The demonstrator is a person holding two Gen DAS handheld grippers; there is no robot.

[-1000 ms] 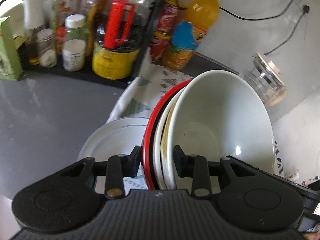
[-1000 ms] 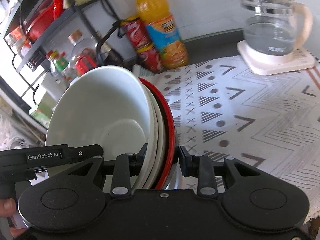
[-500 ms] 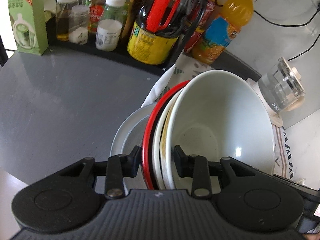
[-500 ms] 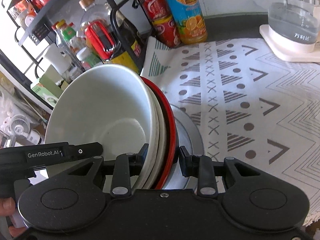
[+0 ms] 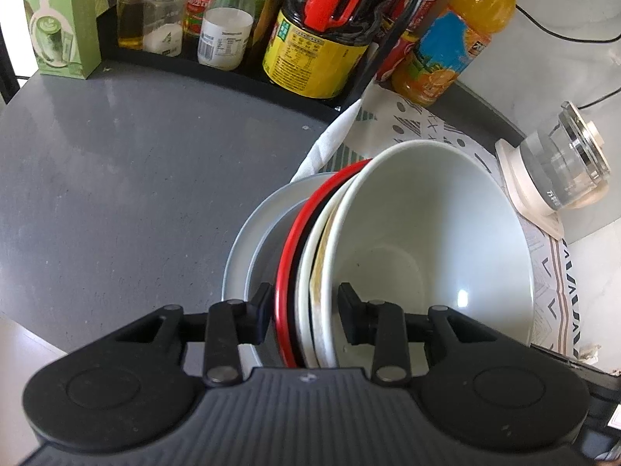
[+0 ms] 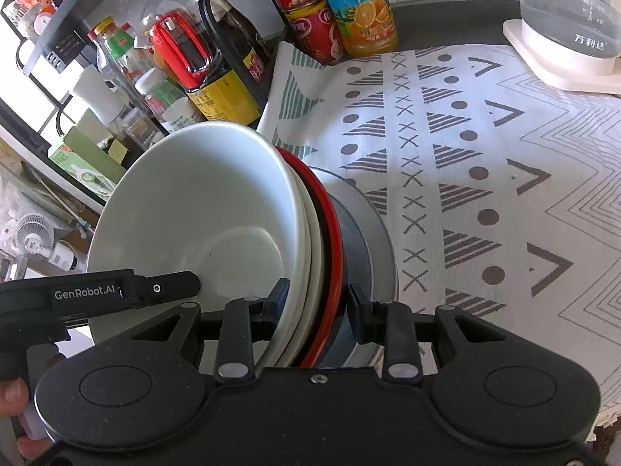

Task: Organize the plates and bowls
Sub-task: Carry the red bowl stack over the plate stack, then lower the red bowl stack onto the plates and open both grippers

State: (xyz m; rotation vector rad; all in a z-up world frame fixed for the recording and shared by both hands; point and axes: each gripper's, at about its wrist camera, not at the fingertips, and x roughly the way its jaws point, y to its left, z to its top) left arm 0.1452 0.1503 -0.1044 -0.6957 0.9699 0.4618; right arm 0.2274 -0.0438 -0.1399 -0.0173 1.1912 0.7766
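With the left claw (image 5: 303,312) and right claw (image 6: 317,308) each clamped on opposite rims of the nested bowls (image 5: 423,240) above the grey plate (image 5: 248,233), uneven pull risked slipping them.

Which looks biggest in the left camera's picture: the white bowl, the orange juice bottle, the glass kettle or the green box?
1. White bowl, by far, though it is nearest the camera.
2. Orange juice bottle.
3. Glass kettle and green box: too alike to rank.
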